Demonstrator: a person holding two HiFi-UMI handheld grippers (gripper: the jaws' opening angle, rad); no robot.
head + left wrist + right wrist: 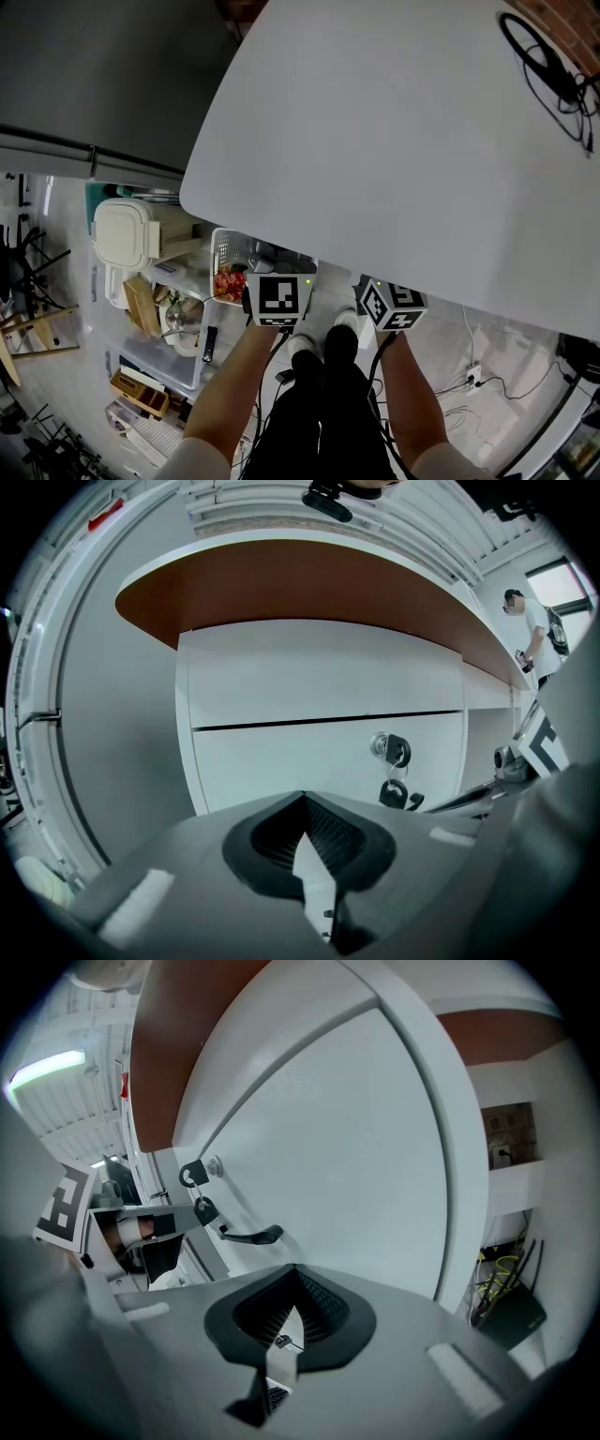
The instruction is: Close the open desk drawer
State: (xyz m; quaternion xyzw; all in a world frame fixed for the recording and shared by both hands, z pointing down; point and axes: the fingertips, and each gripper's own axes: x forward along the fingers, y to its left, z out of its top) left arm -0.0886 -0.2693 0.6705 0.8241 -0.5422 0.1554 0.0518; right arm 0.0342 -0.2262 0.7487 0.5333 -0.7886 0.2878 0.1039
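Drawer closing looks close to finished at a white bench (375,141), where a person standing over it holds the left hand-held gripper (303,806) and the right hand-held gripper (294,1277) low under the bench's near edge, at the lower centre of the head view. Both point at the white drawer front (309,766), which fills the middle of the left gripper view and sits nearer still in the right gripper view. Each hand-held gripper has its jaws pressed together with nothing between them. Neither has hold of the drawer, and whether either tip touches the front cannot be told. A key (392,750) stands in the lock at the drawer front's right side, with more keys hanging below it. In the left gripper view the drawer front appears level with the panel above it, only a thin dark seam parting the two, so the drawer seems pushed in or very nearly so. The head view cannot confirm this, as the bench top hides the drawer. What may be left is a last nudge with closed tips against the front, kept away from the hanging keys. A black cable (553,70) lies coiled at the upper right of the bench, and a white basket (228,246) and storage boxes crowd the floor at the left.
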